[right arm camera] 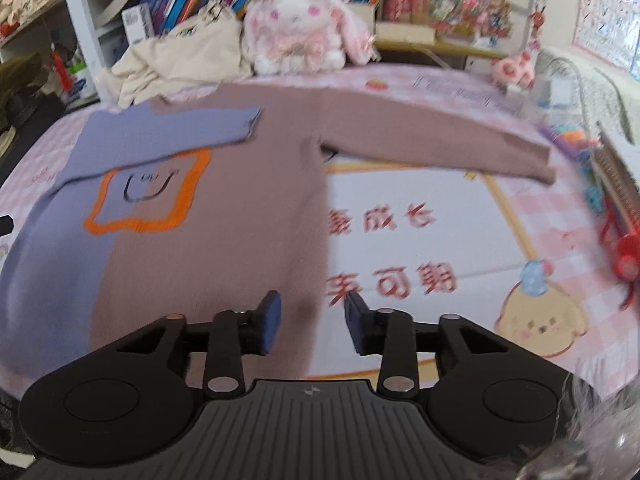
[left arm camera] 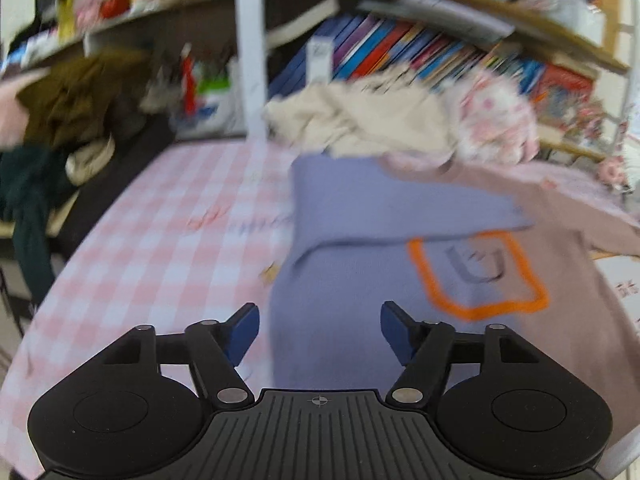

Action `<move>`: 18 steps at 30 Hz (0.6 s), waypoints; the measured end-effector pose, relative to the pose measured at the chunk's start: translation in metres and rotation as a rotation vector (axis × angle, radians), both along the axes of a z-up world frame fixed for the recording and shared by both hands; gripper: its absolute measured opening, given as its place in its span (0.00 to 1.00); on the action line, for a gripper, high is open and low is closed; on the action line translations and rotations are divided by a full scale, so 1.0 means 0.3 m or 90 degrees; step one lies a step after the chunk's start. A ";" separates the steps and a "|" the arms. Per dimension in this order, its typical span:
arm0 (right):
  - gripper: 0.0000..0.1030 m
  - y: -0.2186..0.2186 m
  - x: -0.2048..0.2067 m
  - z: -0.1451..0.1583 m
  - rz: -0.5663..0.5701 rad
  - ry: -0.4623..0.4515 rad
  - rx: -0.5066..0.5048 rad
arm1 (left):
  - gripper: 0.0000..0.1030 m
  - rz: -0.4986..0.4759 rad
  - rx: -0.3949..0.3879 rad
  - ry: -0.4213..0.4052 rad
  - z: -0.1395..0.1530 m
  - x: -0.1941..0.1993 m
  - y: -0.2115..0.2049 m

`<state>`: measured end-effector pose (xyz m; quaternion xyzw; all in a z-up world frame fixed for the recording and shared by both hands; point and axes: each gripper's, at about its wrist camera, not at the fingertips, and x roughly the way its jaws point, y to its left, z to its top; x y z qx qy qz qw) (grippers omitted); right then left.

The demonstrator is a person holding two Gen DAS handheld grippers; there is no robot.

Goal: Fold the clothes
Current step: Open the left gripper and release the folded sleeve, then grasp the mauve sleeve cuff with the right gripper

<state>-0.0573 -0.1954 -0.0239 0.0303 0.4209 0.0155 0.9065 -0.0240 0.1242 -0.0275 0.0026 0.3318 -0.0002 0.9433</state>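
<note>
In the left wrist view, the left gripper (left arm camera: 320,332) sits at the bottom centre with its blue-padded tongs wide apart and nothing between them. Just above them, filling the centre and right of the frame, lies the sweater (left arm camera: 360,280), half lilac and half mauve, with an orange square outline (left arm camera: 476,276) on its chest. Its lilac sleeve (left arm camera: 400,204) is folded across the body, the cuff ending near the middle right. The sweater rests on a pink checked tablecloth (left arm camera: 160,232) that fills the left half. Behind it, in the upper centre, sits a cream pile of cloth (left arm camera: 360,120), and a shelf of books (left arm camera: 400,48) runs along the top (all of it is blurred). In the right wrist view, the right gripper (right arm camera: 313,320) is at the bottom centre, tongs likewise apart and empty, hovering over the sweater's (right arm camera: 224,208) lower right edge. The sweater spreads across the left and centre of the frame, with the lilac sleeve (right arm camera: 172,128) lying over the chest at upper left, and the mauve sleeve (right arm camera: 440,136) stretching straight out towards the right edge. A plush rabbit (right arm camera: 300,28) sits at the top centre beside the cream pile (right arm camera: 180,60). To the right of the sweater, the cloth bears red characters (right arm camera: 384,248) and a yellow cartoon figure (right arm camera: 540,316) at lower right.
</note>
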 end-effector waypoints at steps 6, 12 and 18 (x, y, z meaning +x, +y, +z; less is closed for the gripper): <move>0.44 -0.139 0.041 0.001 -0.004 -0.024 0.008 | 0.72 0.015 0.032 0.020 -0.034 0.009 -0.142; 0.61 -0.385 0.129 -0.012 -0.003 -0.037 0.017 | 0.79 0.105 0.021 0.032 -0.047 0.009 -0.310; 0.67 -0.662 0.246 -0.024 -0.044 -0.044 0.042 | 0.88 0.160 0.011 0.061 -0.069 -0.028 -0.486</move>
